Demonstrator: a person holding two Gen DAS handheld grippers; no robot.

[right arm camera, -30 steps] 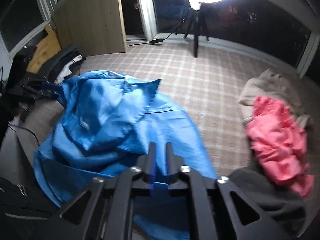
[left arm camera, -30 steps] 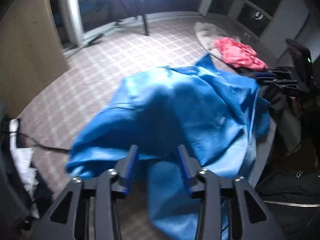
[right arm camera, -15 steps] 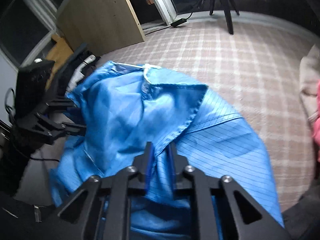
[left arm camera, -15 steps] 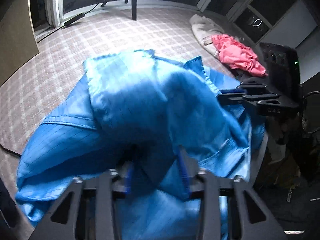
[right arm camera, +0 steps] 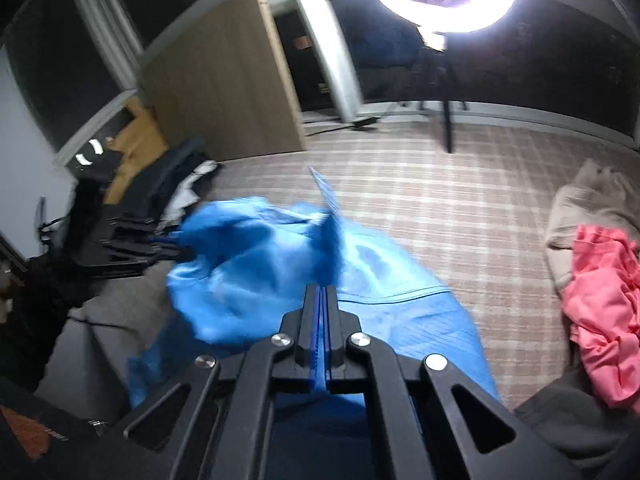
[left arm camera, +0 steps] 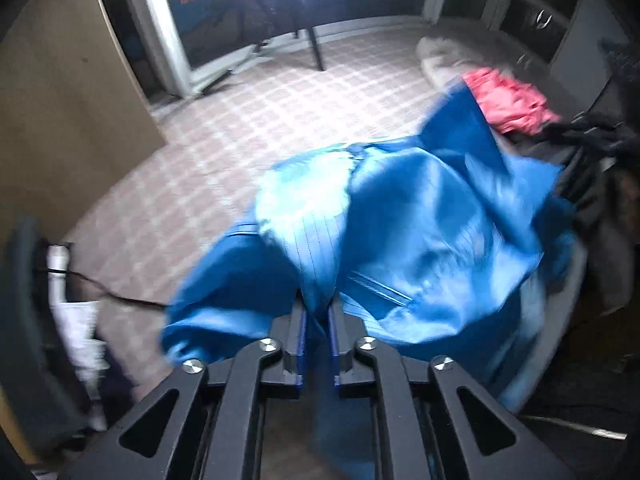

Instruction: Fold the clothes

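Observation:
A shiny blue garment (left arm camera: 400,236) hangs crumpled and lifted off the checked carpet, blurred by motion. My left gripper (left arm camera: 318,312) is shut on a bunched fold of it. My right gripper (right arm camera: 321,300) is shut on another edge of the same blue garment (right arm camera: 256,264), with cloth standing up between its closed jaws. In the right wrist view the left gripper (right arm camera: 176,246) shows at the garment's far left side. In the left wrist view the right gripper is a dark blur at the right edge (left arm camera: 592,132).
A pink garment (right arm camera: 604,312) lies on a beige one (right arm camera: 580,212) at the right, also in the left wrist view (left arm camera: 512,104). Dark clothes (right arm camera: 160,192) are piled at the left. A ring light on a tripod (right arm camera: 448,120) and a wooden panel (right arm camera: 224,88) stand behind.
My left gripper has closed on the blue garment; it was open one second ago. Both grippers have lifted and pulled the cloth, which now bunches between them.

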